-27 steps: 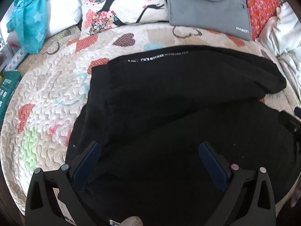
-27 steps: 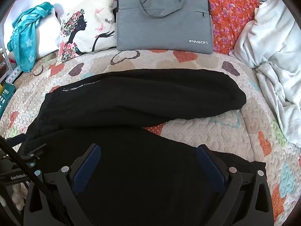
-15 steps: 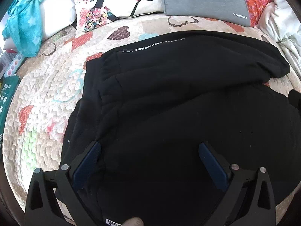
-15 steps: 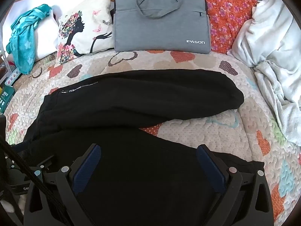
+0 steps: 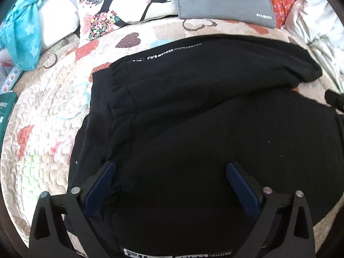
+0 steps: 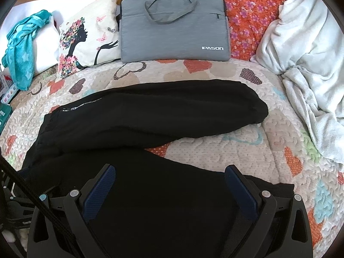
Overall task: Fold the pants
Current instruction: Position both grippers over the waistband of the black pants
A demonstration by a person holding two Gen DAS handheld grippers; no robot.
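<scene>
Left wrist view, pants: the black pants [image 5: 204, 118] lie spread on the quilted bed cover [image 5: 49, 111], waistband toward the left, white lettering along the far leg. The near leg fills the lower frame, right under the camera.
Left wrist view, left gripper: the left gripper [image 5: 171, 180] hovers over the near leg close to the waistband; jaws wide apart, blue pads on either side of bare cloth, nothing pinched. I judge it is placed here to take the waist end of the near leg.
Left wrist view, surroundings: a printed pillow [image 5: 120, 6], a grey laptop bag [image 5: 223, 2] and a teal scarf [image 5: 21, 28] sit at the head of the bed, well apart from the pants.
Right wrist view, pants: both legs show, splayed in a narrow V with heart-patterned cover between them; the far leg ends in a cuff [image 6: 258, 109] near a white blanket [image 6: 311, 64].
Right wrist view, right gripper: the right gripper [image 6: 169, 183] sits over the near leg toward its cuff end; jaws wide, empty.
Right wrist view, reason: one gripper near each end of the same leg suits lifting it evenly.
Stage: probably early; legs not yet laid together.
Next need: close on the near leg's edge, both layers, then carry it onto the far leg.
</scene>
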